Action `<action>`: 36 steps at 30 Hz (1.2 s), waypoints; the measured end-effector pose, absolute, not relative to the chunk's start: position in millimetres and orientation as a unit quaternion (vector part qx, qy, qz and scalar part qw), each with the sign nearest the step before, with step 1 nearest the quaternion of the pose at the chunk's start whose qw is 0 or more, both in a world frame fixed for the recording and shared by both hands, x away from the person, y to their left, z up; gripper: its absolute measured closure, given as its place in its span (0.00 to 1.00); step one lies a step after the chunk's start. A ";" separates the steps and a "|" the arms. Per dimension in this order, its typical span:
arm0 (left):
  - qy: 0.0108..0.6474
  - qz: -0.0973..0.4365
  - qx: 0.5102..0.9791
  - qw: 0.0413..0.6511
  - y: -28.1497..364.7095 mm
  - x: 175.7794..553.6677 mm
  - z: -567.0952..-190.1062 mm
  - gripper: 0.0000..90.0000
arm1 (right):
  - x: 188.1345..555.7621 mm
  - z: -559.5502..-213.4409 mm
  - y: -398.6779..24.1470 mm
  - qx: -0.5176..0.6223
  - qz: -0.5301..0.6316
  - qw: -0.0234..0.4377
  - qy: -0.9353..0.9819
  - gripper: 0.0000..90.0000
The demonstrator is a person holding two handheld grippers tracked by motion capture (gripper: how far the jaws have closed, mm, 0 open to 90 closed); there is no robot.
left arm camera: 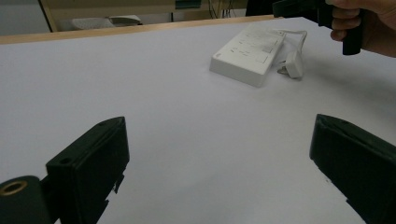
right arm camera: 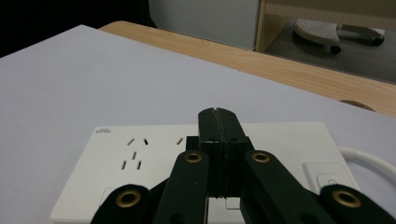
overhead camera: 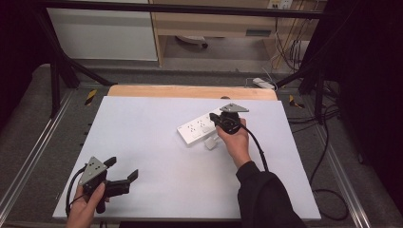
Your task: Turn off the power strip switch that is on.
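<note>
A white power strip (overhead camera: 199, 128) lies right of centre on the white table cover (overhead camera: 142, 137), with its white plug (overhead camera: 210, 143) loose beside its near edge. My right gripper (overhead camera: 214, 117) hovers over the strip's right part. In the right gripper view, the right gripper (right arm camera: 218, 114) has its jaws pressed together with nothing between them, just above the power strip (right arm camera: 154, 149) and its sockets. My left gripper (overhead camera: 122, 168) is held near the front left corner, open and empty. The left gripper view shows the left gripper (left arm camera: 219, 154) spread wide, and beyond it the power strip (left arm camera: 247, 53) and plug (left arm camera: 294, 65).
A wooden table edge (overhead camera: 190, 91) runs along the back of the cover. The strip's white cable (right arm camera: 369, 161) curls off near its switch (right arm camera: 329, 179). Black frame bars (overhead camera: 57, 71) stand around the table, and black cables (overhead camera: 328, 190) lie on the floor at right.
</note>
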State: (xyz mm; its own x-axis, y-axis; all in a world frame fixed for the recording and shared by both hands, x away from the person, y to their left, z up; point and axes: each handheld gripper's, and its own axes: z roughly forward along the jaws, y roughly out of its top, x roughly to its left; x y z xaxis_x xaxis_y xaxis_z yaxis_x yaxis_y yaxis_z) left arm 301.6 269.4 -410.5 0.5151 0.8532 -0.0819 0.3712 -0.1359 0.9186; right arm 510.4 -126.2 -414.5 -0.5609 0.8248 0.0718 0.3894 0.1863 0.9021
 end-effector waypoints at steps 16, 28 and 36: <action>0.429 0.241 0.714 0.499 269.5 301.5 -410.5 0.05 | 514.7 -429.8 -117.0 0.423 0.470 0.209 0.746 1.00; 0.428 0.242 0.714 0.498 269.2 301.3 -410.3 0.05 | 515.7 -435.6 -113.6 0.423 0.467 0.203 0.750 1.00; 0.427 0.241 0.715 0.498 268.9 301.3 -410.3 0.05 | 515.6 -440.2 -111.2 0.420 0.462 0.200 0.755 1.00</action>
State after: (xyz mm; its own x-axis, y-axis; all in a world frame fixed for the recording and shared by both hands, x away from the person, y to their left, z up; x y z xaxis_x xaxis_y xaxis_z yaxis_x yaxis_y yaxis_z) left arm 301.3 268.9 -410.3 0.5198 0.8506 -0.0800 0.3702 -0.1398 0.9184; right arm 515.6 -111.2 -440.2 -0.5665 0.8195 0.0862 0.4502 0.2201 0.8654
